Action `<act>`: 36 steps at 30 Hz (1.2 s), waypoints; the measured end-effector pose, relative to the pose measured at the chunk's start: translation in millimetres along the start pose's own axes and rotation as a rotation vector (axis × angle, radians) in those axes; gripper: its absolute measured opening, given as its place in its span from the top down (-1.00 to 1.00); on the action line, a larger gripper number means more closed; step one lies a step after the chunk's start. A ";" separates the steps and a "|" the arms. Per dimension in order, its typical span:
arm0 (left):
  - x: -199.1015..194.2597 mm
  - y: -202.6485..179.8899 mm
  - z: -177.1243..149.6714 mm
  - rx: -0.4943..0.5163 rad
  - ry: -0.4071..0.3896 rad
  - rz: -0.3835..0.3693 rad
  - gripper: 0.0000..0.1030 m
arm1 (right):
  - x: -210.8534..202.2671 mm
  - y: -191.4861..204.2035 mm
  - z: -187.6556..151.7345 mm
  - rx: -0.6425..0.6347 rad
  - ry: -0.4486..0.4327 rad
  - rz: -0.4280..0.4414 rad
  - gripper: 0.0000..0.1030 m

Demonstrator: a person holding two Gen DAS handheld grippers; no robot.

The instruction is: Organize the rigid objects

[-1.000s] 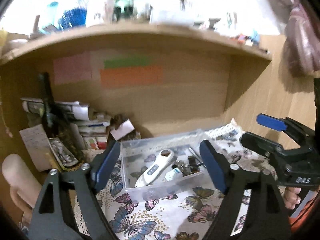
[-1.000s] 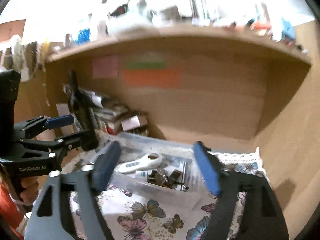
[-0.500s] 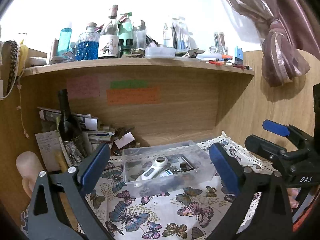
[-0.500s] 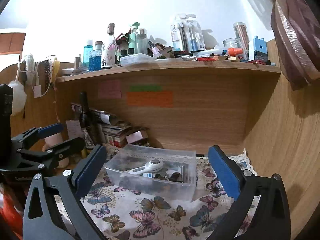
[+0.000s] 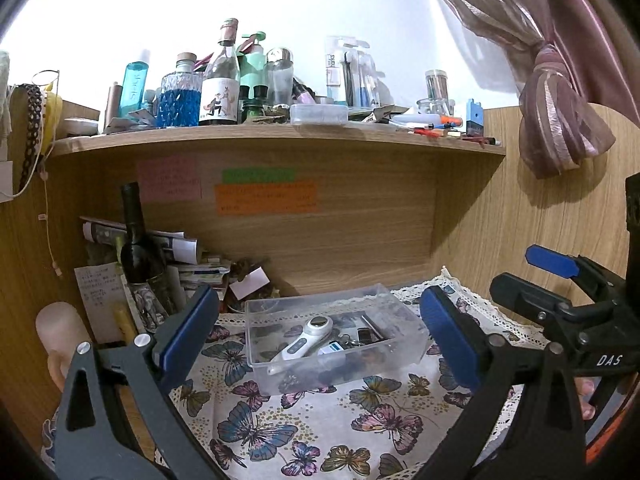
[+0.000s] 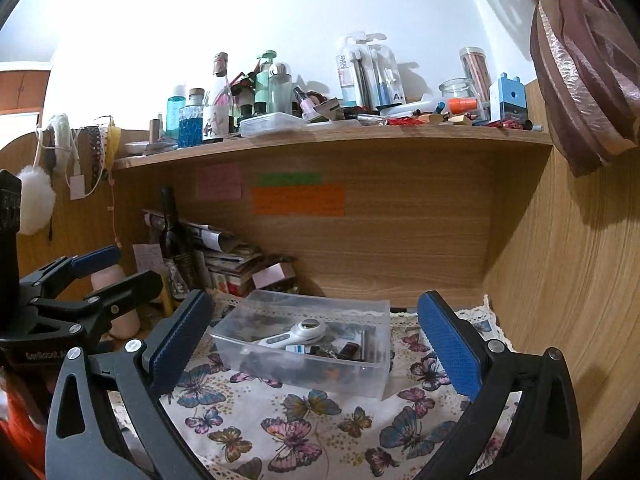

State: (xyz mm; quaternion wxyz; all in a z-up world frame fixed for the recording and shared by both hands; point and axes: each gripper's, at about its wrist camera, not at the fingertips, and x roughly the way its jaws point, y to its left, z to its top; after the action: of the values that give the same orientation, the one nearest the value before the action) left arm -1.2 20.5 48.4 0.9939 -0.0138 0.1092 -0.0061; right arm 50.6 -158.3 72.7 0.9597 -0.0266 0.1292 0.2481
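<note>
A clear plastic box (image 5: pixel 404 354) stands on the butterfly cloth (image 5: pixel 320 420) in the desk alcove. It holds a white handheld device (image 5: pixel 306 338), a small white tube and several dark small items. My left gripper (image 5: pixel 320 336) is open and empty, held back from the box. My right gripper (image 6: pixel 316 340) is open and empty, also back from the box (image 6: pixel 372 376). Each gripper shows in the other's view: the right one (image 5: pixel 556 284) at right, the left one (image 6: pixel 108 276) at left.
A dark wine bottle (image 5: pixel 138 248), rolled papers and stacked books crowd the alcove's left. The shelf (image 5: pixel 280 136) above carries several bottles, jars and a flat clear case (image 5: pixel 319 114). Wooden walls close the back and right. A pink curtain (image 5: pixel 560 120) hangs at right.
Both grippers have pulled back and tilted up from the box. The box now looks smaller and the upper shelf has come into view. Jaws stay open.
</note>
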 end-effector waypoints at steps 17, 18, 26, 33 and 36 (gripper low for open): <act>0.1 1.6 -0.6 -0.004 -0.003 0.000 -0.99 | -1.4 -0.2 0.2 0.004 0.002 0.007 -1.00; 0.0 1.2 -0.6 -0.003 -0.003 0.001 -0.99 | -1.3 -0.2 0.2 0.005 0.002 0.007 -1.00; -0.2 1.1 -0.7 -0.006 -0.003 0.002 -0.99 | -1.2 -0.5 0.2 0.004 0.003 0.008 -1.00; 0.0 0.4 -0.9 -0.008 -0.002 -0.001 -0.99 | -0.9 1.2 0.7 0.005 0.007 0.007 -1.00; 0.5 -0.5 -1.4 -0.009 0.000 -0.001 -0.99 | -0.3 2.4 0.9 0.003 0.007 0.007 -1.00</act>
State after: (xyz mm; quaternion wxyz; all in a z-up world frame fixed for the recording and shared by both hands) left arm -0.9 20.0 47.0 0.9938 -0.0183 0.1094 -0.0061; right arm 49.4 -156.2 73.7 0.9585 -0.0257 0.1330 0.2510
